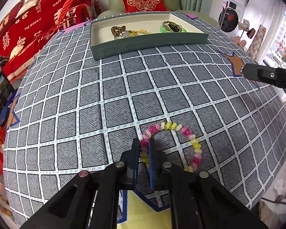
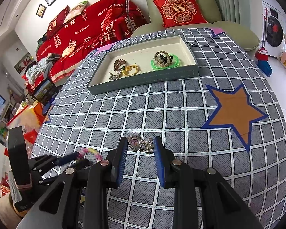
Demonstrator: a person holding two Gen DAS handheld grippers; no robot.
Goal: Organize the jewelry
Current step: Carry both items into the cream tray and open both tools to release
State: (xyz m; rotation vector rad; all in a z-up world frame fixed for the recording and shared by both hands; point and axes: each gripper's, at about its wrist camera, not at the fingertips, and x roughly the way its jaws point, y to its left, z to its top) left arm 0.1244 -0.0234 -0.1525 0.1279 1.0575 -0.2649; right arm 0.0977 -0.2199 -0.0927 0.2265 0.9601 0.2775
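A pink, yellow and white bead bracelet (image 1: 188,133) lies on the grey checked cloth. My left gripper (image 1: 144,147) is shut on the bracelet's left side; it also shows in the right wrist view (image 2: 74,157). My right gripper (image 2: 140,143) is open, its fingers either side of a silver heart pendant with chain (image 2: 140,145) on the cloth. The grey jewelry tray (image 1: 148,43) (image 2: 148,77) stands at the far side, holding brown bead bracelets, a yellow cord piece and a green bangle (image 2: 165,63).
The cloth-covered table (image 2: 181,114) has an orange star print (image 2: 236,112) at the right. A green armchair with a red cushion (image 2: 179,9) stands behind the table. Red bedding (image 2: 89,30) is piled at the left, and boxes and bags lie on the floor.
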